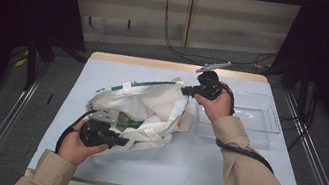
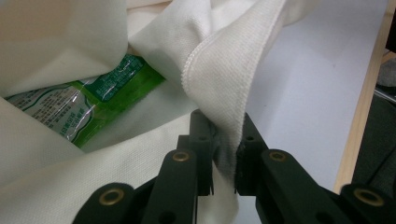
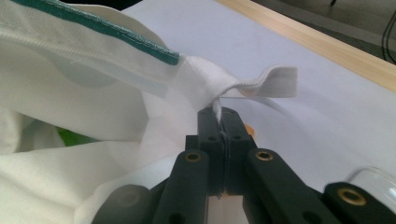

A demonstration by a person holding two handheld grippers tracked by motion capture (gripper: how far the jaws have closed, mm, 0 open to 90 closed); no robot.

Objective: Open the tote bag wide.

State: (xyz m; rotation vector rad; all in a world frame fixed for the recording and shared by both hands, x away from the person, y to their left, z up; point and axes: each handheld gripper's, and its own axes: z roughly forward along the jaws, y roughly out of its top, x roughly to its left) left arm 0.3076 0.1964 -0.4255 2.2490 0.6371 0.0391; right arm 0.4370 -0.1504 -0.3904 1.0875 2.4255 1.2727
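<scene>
At the cloth bag (image 1: 149, 110), the left gripper (image 2: 226, 156) pinches its near hem; the right gripper (image 3: 220, 122) clamps its far rim, a green packet (image 2: 88, 102) lying inside.

- The left gripper (image 2: 227, 156) has its jaws closed on a hemmed edge of a white cloth bag (image 2: 224, 70).
- A green packet (image 2: 88, 100) lies inside the bag, to the jaws' left.
- A pale table (image 2: 313, 93) lies to the right, edged in wood.

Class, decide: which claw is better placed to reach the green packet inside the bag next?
Left. The left claw grips the bag beside the green packet; the right claw holds the far edge.
</scene>
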